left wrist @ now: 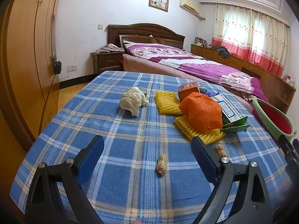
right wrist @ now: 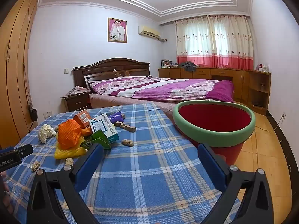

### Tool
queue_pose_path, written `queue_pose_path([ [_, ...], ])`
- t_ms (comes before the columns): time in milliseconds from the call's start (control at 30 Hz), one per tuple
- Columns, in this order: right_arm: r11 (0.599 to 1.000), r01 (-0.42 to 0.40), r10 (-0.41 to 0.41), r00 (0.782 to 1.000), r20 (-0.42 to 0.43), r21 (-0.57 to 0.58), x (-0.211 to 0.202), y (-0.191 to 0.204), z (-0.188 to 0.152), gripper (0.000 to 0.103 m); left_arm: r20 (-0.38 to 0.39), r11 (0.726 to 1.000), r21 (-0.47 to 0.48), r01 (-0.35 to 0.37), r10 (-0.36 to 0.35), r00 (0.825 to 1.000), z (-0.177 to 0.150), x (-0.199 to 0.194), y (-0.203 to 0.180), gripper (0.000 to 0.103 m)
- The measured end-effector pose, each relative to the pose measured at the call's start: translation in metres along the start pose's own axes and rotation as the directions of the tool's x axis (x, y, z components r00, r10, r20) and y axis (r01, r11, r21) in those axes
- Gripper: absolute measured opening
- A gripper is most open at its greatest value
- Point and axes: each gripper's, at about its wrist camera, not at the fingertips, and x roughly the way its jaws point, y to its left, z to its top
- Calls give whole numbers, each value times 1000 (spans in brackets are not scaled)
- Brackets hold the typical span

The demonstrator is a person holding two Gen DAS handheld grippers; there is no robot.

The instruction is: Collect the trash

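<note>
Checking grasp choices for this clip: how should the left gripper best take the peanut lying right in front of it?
Probably across its narrow waist. The peanut lies flat on the plaid blanket, its long axis pointing away from the open left gripper, between the fingers. Coming straight down and forward from the near side, the fingers would close on its long sides, clear of the yellow foam net.

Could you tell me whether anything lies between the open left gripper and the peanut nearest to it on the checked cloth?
Nothing visible does. The peanut lies alone on the checked cloth, right ahead of the open left gripper; the yellow foam net and second peanut sit off to the right.
</note>
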Motion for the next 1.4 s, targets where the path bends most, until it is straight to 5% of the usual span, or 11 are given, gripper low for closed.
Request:
queue_pose_path([
  [1400,1000,-3,3,1000,1,2,1,1,0,103,0,1000,1,-3,3,1000,-2,1,-1,94],
])
